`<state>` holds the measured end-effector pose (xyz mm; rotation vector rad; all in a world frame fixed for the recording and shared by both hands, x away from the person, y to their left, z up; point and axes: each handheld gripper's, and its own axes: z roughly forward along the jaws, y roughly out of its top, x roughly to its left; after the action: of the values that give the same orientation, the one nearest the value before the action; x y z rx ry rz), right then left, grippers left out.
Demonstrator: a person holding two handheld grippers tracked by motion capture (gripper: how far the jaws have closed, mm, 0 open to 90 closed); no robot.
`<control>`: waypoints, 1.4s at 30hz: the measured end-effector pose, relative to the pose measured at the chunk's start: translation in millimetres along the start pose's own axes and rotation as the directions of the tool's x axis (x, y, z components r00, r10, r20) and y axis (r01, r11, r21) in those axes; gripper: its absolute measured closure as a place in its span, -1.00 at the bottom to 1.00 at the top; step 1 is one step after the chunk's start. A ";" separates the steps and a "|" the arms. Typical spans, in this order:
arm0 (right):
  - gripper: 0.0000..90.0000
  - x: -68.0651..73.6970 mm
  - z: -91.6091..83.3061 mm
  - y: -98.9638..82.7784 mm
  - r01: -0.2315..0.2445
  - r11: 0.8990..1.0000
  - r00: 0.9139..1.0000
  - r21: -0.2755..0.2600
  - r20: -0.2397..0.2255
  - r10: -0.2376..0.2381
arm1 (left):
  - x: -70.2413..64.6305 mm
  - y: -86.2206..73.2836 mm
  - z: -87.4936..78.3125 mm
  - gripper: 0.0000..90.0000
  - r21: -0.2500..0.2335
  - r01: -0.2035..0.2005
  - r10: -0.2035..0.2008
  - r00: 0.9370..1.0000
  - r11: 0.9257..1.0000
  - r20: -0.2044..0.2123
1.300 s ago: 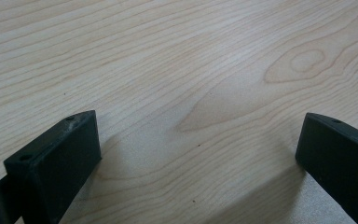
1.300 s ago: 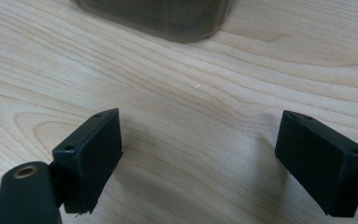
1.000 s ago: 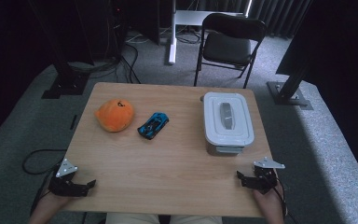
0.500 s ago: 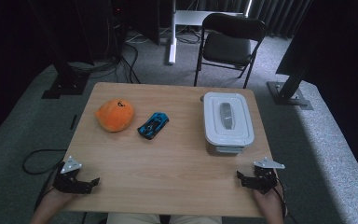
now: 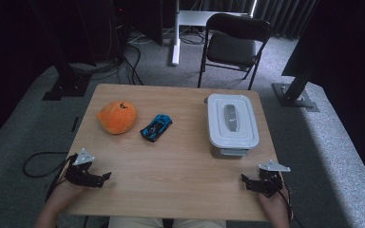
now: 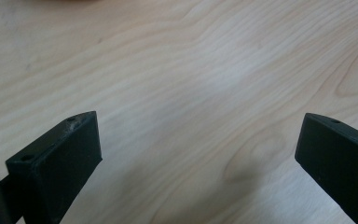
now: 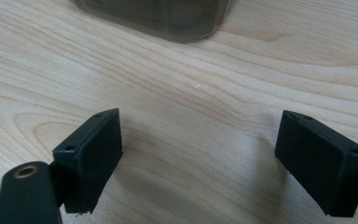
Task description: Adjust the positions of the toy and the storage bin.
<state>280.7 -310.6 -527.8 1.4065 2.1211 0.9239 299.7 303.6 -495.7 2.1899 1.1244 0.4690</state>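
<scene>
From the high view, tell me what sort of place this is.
Probably a lab or studio set up for recording, not a home: a lone wooden table on grey carpet, dark curtains behind, black stand bases on the floor, loose cables, and a folding chair.

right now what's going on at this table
A person holds the left gripper and the right gripper low at the near edge of the light wooden table, both open and empty. An orange plush toy, a small blue toy car and a lidded grey plastic box sit farther back, untouched.
</scene>
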 end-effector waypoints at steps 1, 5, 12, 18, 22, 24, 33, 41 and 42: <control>-0.68 -0.1 0.0 0.0 0.003 1.000 1.000 0.000 0.000 -0.003 | -1.7 7.2 2.1 -0.98 0.000 -0.009 0.009 1.000 1.000 0.012; -0.68 0.0 0.0 0.0 0.003 1.000 1.000 0.001 -0.002 -0.003 | -2.9 19.0 7.7 -0.98 -0.006 -0.015 0.015 1.000 1.000 0.026; -0.68 0.1 0.0 0.0 0.004 1.000 1.000 0.001 -0.003 -0.004 | -5.1 33.4 17.1 -0.98 0.006 -0.027 0.026 0.999 1.000 0.040; -0.68 0.1 0.0 0.0 0.005 1.000 1.000 0.001 -0.003 -0.005 | -7.0 50.5 26.0 -0.98 0.008 -0.044 0.044 0.998 0.999 0.046; -0.68 0.0 0.0 0.0 0.005 1.000 1.000 0.001 -0.004 -0.005 | -9.1 62.6 31.4 -0.98 0.012 -0.056 0.055 0.997 0.998 0.060; -0.68 0.0 0.0 0.0 0.005 1.000 1.000 0.001 -0.004 -0.005 | -10.1 68.4 34.5 -0.98 0.018 -0.065 0.064 0.996 0.998 0.056; -0.68 0.1 0.0 0.0 0.005 1.000 1.000 0.001 -0.004 -0.005 | -12.3 90.4 48.4 -0.98 0.025 -0.068 0.066 0.995 0.997 0.070; -0.68 0.1 0.0 0.0 0.006 1.000 1.000 0.001 -0.005 -0.006 | -23.9 101.6 73.1 -0.98 0.052 -0.087 0.083 0.993 0.995 0.082; -0.68 0.1 0.0 0.0 0.006 1.000 1.000 0.001 -0.005 -0.006 | -23.9 101.6 73.1 -0.98 0.052 -0.087 0.083 0.993 0.995 0.082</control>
<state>280.6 -310.6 -527.8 1.3992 2.1285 0.9251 387.7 212.3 -482.5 2.2907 1.0160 0.3876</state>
